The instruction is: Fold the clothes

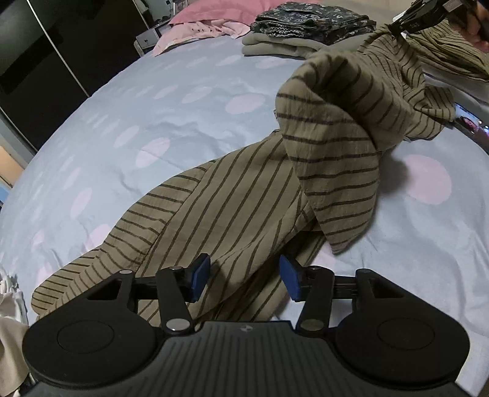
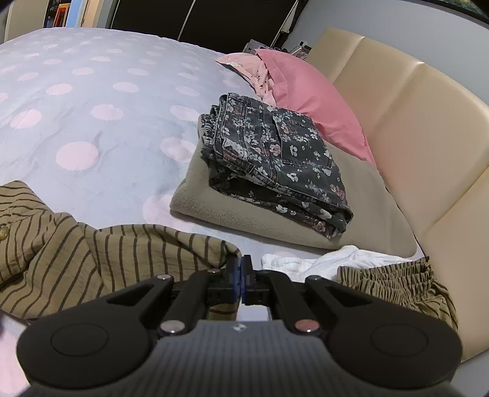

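An olive shirt with dark stripes (image 1: 232, 213) lies partly on the bed, one end lifted to the upper right. My left gripper (image 1: 244, 278) is open, its blue pads on either side of a fold of the shirt near its lower end. My right gripper (image 2: 240, 274) is shut on the shirt's edge (image 2: 122, 256); in the left wrist view it shows at the top right (image 1: 397, 26), holding the cloth up off the bed.
The bed has a pale blue cover with pink dots (image 1: 152, 116). Folded floral jeans (image 2: 275, 158) lie on a folded grey-green garment (image 2: 232, 213) near a pink pillow (image 2: 311, 103) and the cream headboard (image 2: 412, 122). White cloth (image 2: 321, 259) and another striped piece (image 2: 397, 281) lie to the right.
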